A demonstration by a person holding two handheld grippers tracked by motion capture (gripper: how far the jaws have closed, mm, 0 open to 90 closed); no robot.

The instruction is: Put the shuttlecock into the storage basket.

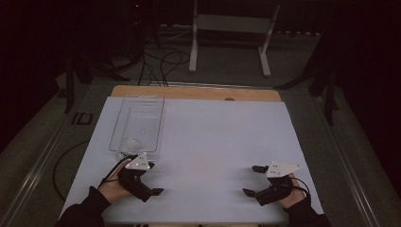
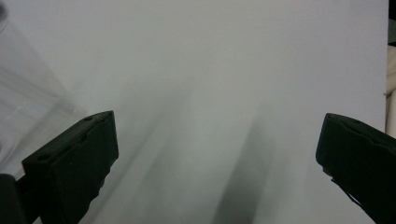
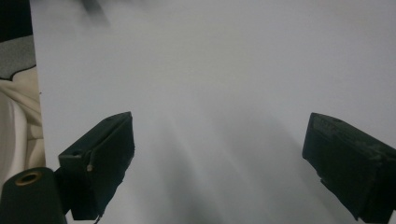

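hand-held gripper: 2 (image 1: 152, 185) (image 1: 253, 180) | clear tray (image 1: 140, 113): 1 | shuttlecock (image 1: 130, 144): 1 | white mat (image 1: 213, 142): 1

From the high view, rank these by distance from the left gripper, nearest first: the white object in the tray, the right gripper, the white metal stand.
1. White object, at the clear tray's near end, just beyond the left gripper.
2. Right gripper, across the table's near edge.
3. White metal stand, on the floor past the table's far edge.

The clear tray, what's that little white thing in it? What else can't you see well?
- White thing in the clear tray, high view: too small and dim to name.
- Tray in the left gripper view: cut off by the edge, blurred.
- Person's arms, high view: cut off by the bottom edge.
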